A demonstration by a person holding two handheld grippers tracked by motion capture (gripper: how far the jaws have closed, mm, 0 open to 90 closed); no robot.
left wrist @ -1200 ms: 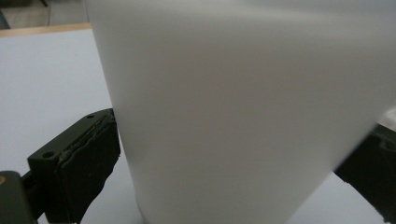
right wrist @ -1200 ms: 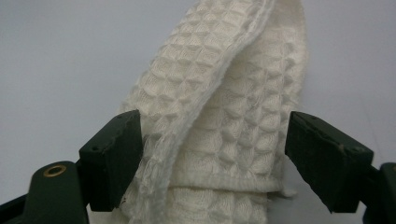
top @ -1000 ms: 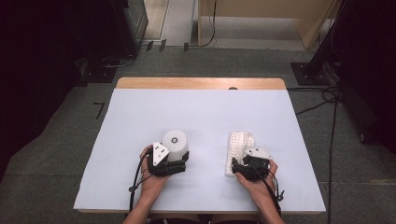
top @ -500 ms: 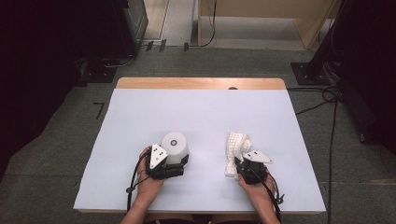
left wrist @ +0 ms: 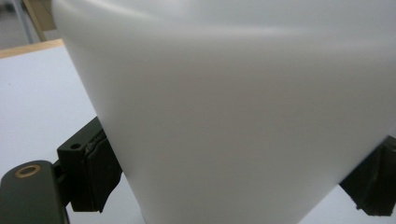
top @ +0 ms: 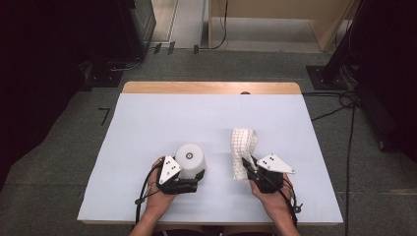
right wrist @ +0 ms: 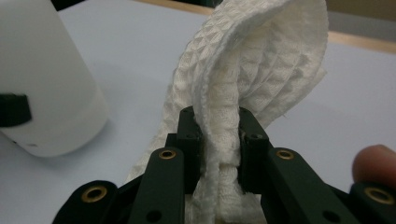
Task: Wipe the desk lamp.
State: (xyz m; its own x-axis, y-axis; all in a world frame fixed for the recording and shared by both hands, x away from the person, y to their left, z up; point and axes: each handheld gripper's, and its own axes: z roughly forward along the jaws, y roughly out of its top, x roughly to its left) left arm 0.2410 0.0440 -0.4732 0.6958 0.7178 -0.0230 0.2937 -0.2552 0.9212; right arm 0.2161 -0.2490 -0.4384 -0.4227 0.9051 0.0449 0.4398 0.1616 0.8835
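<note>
From above, the left gripper clamps an upturned white cup steady on the table; the left gripper view shows both jaws pressing its wall; the right gripper pinches a folded cloth, seemingly for wiping.

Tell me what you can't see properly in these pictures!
- White cup: in the left claw view its top and bottom are cut off by the picture's edges.
- What is under the upside-down cup: hidden by its own wall in the high view.
- Waffle cloth: its lower end is hidden behind the right claw in the right claw view.
- Left claw fingertips: in the high view the cup covers them.
</note>
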